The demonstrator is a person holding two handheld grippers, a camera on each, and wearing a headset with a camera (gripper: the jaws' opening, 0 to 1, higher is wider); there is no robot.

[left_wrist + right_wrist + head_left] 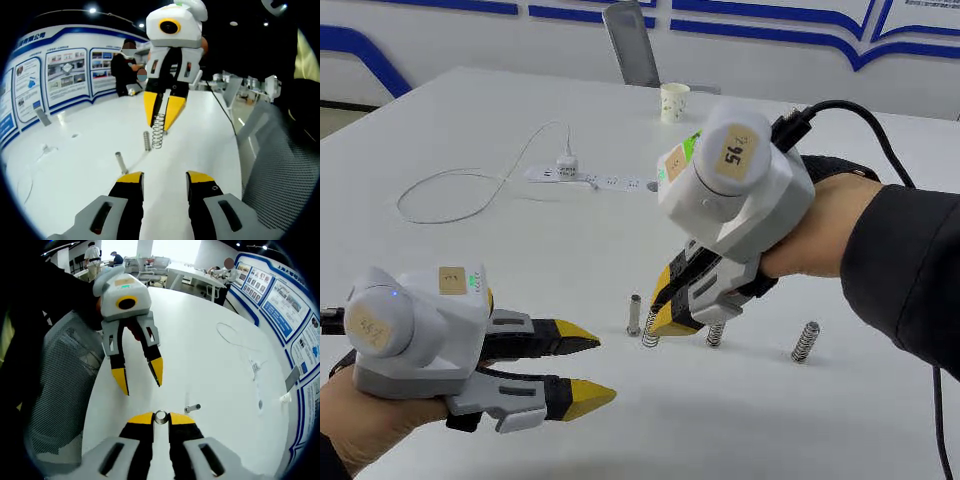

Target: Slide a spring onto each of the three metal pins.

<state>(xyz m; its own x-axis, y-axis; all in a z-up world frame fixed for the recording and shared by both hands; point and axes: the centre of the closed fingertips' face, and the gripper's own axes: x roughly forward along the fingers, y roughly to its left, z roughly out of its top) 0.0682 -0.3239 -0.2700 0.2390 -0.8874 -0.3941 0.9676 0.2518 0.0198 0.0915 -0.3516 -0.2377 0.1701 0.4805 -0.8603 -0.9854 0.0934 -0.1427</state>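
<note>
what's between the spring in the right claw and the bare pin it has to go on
Nothing visible. The spring, shut in the right claw, hangs close beside the bare pin, with only bare table between them.

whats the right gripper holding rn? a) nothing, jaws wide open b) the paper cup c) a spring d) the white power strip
c: the right gripper is shut on a spring, whose coils hang down between its yellow tips in the left gripper view, just beside a bare pin standing on the table.
</note>
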